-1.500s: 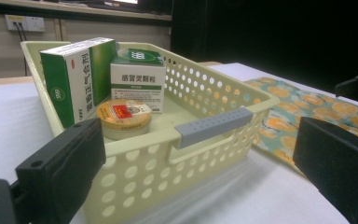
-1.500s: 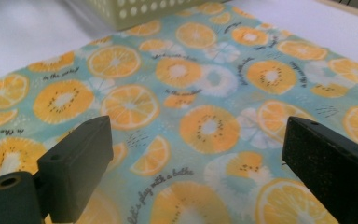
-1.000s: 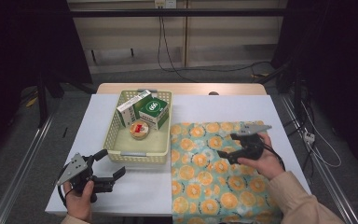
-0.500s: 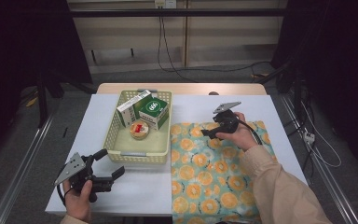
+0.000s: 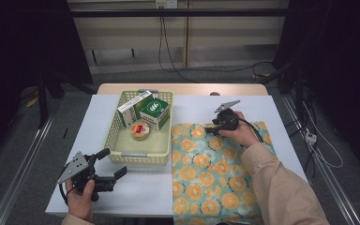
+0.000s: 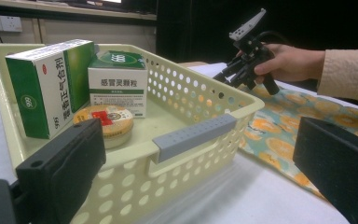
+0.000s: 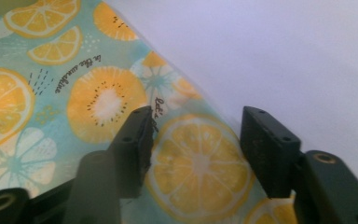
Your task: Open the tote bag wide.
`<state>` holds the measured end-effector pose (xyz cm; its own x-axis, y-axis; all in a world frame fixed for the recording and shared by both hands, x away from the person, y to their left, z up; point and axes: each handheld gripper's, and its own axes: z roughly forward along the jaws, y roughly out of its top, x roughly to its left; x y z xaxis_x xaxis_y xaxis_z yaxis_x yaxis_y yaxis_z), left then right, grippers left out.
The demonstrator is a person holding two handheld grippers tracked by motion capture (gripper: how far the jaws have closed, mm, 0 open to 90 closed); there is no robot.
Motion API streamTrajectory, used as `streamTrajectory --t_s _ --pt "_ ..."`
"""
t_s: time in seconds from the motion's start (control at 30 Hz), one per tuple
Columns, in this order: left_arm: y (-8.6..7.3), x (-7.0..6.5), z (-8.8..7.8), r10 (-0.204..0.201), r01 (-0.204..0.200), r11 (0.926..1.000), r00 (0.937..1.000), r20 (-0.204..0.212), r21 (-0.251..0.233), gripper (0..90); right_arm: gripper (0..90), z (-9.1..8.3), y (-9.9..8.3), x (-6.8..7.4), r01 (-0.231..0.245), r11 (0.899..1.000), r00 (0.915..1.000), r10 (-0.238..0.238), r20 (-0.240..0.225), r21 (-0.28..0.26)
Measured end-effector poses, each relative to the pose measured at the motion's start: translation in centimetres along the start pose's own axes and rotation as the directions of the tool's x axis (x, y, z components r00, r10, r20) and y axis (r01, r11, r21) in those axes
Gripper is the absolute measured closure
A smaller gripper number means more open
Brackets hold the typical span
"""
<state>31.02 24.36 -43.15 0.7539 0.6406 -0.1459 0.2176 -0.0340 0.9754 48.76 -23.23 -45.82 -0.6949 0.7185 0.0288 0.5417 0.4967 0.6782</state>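
Cloth edge beneath right claw, half-open and just closing, cloth not yet pinched

White table, yellow perforated basket at left, orange-print cloth spread at right

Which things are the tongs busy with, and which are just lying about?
Busy with:
- orange-print cloth, at its far edge
- right tongs, jaws just been closing over that edge, not yet pinching

Just lying about:
- yellow basket
- two green-and-white boxes and a round tin inside it
- left tongs, open, waiting
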Motion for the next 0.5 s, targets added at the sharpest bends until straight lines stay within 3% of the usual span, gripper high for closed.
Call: streamTrajectory --t_s 0.2,0.27,0.4,0.5 --pt "0.1 0.1 -0.5 -0.004 0.004 0.9999 0.9999 -0.013 -0.011 2.1 79.4 -0.4 0.2 0.0 0.007 1.0 0.9998 -0.006 -0.017 0.026" --pt "0.1 0.1 -0.7 -0.003 0.003 0.9999 0.9998 -0.02 -0.011 2.1 89.3 -0.5 0.3 0.1 0.033 0.999 0.999 -0.032 -0.031 0.037" --pt "0.1 0.2 -0.8 0.005 -0.005 1.0 0.9996 -0.029 -0.003 2.2 90.0 -0.5 0.8 0.4 0.068 0.996 0.9976 -0.067 -0.012 0.052" --pt "0.1 0.2 -0.8 -0.003 0.003 1.0 0.9994 -0.034 -0.002 2.1 90.0 -0.8 1.3 -0.1 0.04 0.999 0.9992 -0.04 -0.001 0.02"
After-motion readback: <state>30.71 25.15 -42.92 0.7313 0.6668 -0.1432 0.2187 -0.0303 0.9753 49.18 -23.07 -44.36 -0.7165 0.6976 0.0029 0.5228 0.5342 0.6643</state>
